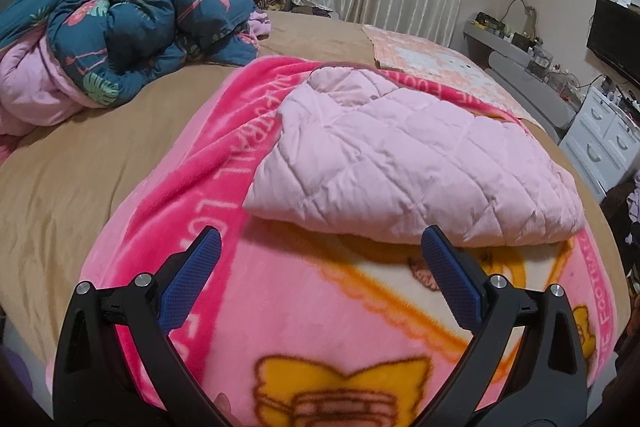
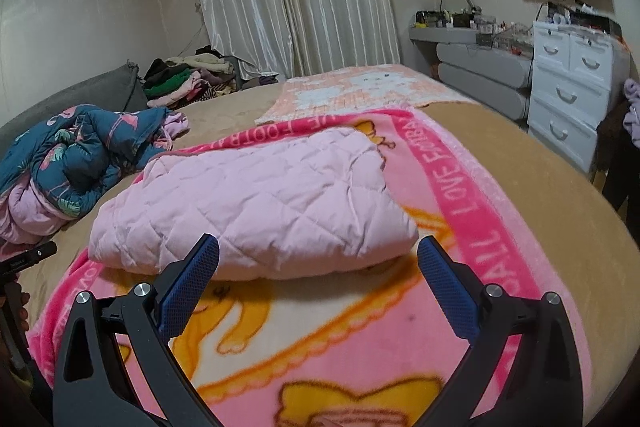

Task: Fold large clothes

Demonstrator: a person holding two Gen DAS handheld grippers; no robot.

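Note:
A light pink quilted garment (image 1: 404, 159) lies folded into a flat bundle on a bright pink cartoon blanket (image 1: 304, 311) spread over the bed. It also shows in the right wrist view (image 2: 256, 207), on the same blanket (image 2: 472, 199). My left gripper (image 1: 322, 239) is open and empty, just short of the bundle's near edge. My right gripper (image 2: 318, 247) is open and empty, its fingers to either side of the bundle's near edge, a little short of it. Part of the left gripper's handle (image 2: 24, 259) shows at the left edge of the right wrist view.
A crumpled teal flamingo-print duvet (image 1: 120, 39) lies at the bed's far left. A pile of clothes (image 2: 188, 79) sits by the curtains. A pale patterned mat (image 2: 360, 87) lies beyond the blanket. White drawers (image 2: 568, 95) and a grey shelf unit (image 2: 480, 67) stand to the right.

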